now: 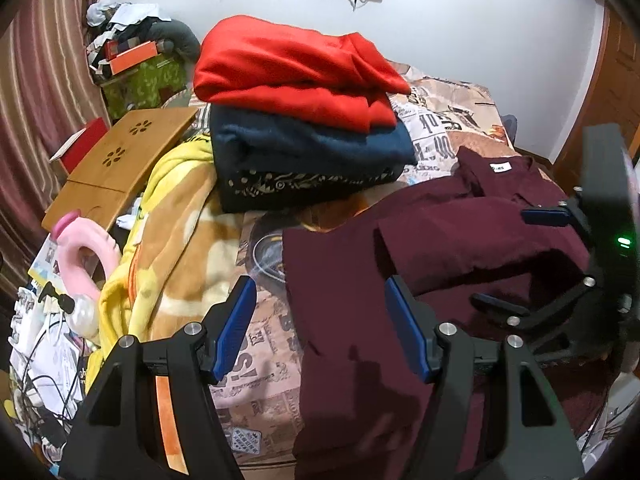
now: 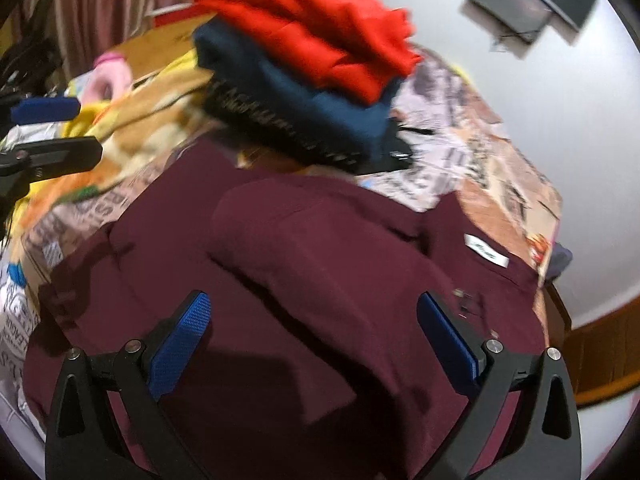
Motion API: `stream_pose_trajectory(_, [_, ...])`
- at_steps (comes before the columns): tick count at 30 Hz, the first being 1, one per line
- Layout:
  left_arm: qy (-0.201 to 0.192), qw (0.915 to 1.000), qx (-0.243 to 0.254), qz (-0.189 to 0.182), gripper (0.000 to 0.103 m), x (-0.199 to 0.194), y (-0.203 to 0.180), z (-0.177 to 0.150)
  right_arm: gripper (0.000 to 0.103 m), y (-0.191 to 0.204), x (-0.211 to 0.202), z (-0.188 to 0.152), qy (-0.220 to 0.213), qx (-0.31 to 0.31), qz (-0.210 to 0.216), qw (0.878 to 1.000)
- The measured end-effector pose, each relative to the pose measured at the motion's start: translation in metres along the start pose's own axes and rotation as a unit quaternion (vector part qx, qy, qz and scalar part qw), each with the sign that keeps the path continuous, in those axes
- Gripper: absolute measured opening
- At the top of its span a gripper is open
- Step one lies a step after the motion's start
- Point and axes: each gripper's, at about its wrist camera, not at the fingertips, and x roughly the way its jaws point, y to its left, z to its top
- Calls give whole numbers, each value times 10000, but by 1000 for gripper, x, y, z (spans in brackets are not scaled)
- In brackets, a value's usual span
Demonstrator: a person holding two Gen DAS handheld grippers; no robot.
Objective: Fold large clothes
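A large maroon garment [image 1: 352,280] [image 2: 320,264] lies spread on the bed, one sleeve folded across its body and a white collar label [image 1: 500,167] facing up. My left gripper [image 1: 318,292] hovers open over its left edge with nothing between the fingers; the right wrist view shows this gripper [image 2: 89,130] at its left edge. My right gripper [image 2: 313,300] stands open above the garment's middle, holding nothing. In the left wrist view it [image 1: 500,257] hangs over the garment's right side. The right wrist view is blurred.
A folded red garment [image 1: 296,72] sits on a folded navy one [image 1: 312,160] behind the maroon garment. A yellow-orange blanket [image 1: 172,232] lies to the left on the printed bedsheet [image 1: 264,344]. A wooden lap tray [image 1: 120,160], a pink ring [image 1: 84,248] and cables clutter the left.
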Motion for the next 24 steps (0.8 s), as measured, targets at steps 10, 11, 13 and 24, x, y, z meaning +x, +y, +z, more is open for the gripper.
stream_pose_trajectory(10, [74,10000,1,-24,66,6,-1,-3,54,2,41,14,654,-325,500,9961])
stream_pose_trajectory(11, [85,10000,3,-30,66,6,-2,-3,50,2,39,13,597,-344,533,9962])
stream_pose_trajectory(13, [105,9999,-4,-47,66,7,-3,-3,27,-3,37,13,513,-271,501,9971])
stream_pose_trajectory(24, [418,9989,135,-156,66,29,-25,-5,6,-97,-77,-22,-1189,1874,249,9747])
